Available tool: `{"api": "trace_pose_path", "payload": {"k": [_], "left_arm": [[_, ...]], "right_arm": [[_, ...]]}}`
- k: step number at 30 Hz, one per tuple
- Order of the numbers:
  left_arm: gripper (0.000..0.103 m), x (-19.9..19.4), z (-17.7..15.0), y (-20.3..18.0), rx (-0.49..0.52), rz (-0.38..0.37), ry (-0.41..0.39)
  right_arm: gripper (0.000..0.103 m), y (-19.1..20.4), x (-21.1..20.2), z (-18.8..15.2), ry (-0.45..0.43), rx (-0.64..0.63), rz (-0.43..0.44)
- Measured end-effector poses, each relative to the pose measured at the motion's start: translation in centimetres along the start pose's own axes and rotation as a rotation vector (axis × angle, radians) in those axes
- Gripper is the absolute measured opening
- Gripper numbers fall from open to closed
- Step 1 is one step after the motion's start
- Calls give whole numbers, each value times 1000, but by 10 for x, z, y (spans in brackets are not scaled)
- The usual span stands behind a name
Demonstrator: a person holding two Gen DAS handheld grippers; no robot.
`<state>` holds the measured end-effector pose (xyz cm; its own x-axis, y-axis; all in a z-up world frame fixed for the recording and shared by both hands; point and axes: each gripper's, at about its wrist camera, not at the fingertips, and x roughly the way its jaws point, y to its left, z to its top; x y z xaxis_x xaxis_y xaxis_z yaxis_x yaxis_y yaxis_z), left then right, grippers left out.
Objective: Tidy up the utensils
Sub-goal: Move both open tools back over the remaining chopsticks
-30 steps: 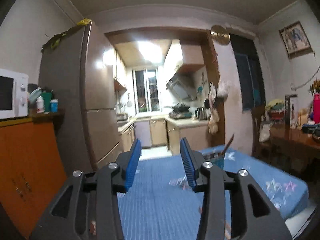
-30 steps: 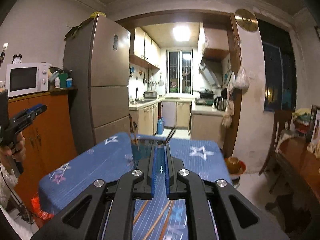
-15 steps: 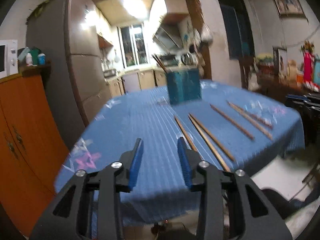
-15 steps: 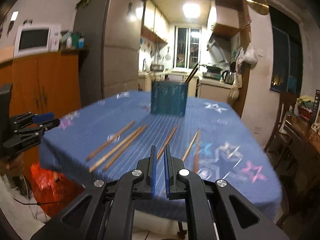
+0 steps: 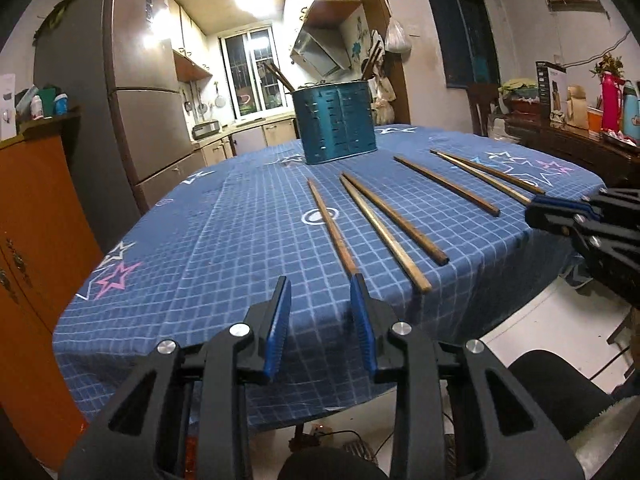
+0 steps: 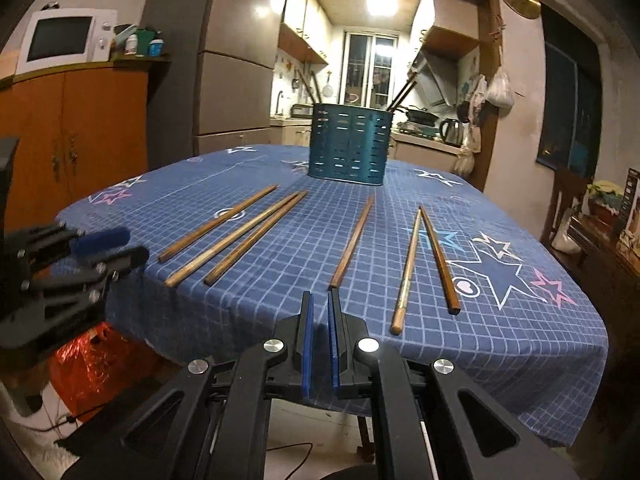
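Note:
Several wooden chopsticks [image 5: 331, 225] [image 6: 352, 236] lie spread on the blue checked tablecloth [image 5: 224, 240] [image 6: 520, 320], pointing toward a teal slotted utensil holder [image 5: 335, 122] [image 6: 349, 143] at the table's far side, which holds a few dark chopsticks. My left gripper [image 5: 320, 292] is open and empty at the near table edge, close to the near end of the leftmost chopstick. My right gripper [image 6: 319, 300] is shut and empty at the near edge, just short of the middle chopstick's near end. Each gripper shows at the side of the other's view: the right [image 5: 560, 210] and the left [image 6: 108, 246].
An orange cabinet [image 6: 76, 132] with a microwave [image 6: 64, 40] and a tall fridge [image 5: 148, 100] stand left of the table. A dark sideboard [image 5: 580, 148] with bottles and boxes stands at the right. A kitchen opens behind the table.
Both grippers have come down from a raised position and pulled back to the table's near edge. The chopsticks on the cloth have come into view. The jaws have kept their states.

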<state>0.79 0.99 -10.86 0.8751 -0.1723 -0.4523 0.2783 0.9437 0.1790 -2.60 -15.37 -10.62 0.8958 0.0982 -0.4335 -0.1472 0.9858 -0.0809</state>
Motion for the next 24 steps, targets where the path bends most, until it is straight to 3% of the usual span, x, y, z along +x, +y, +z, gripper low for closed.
{"api": "trace_pose_path", "payload": {"k": [4,11,24], "left_arm": [[29,0,-1,-5,12,-5,-9],[29,6,0,-16,52,19,-33],[29,13,-1,-28,24,69,-86]], "right_arm": [[19,-6,7,3,0,43,-13],[20,-6,16,5,-5,54,-28],[19,-4,41,4,-3,89,-86]]}}
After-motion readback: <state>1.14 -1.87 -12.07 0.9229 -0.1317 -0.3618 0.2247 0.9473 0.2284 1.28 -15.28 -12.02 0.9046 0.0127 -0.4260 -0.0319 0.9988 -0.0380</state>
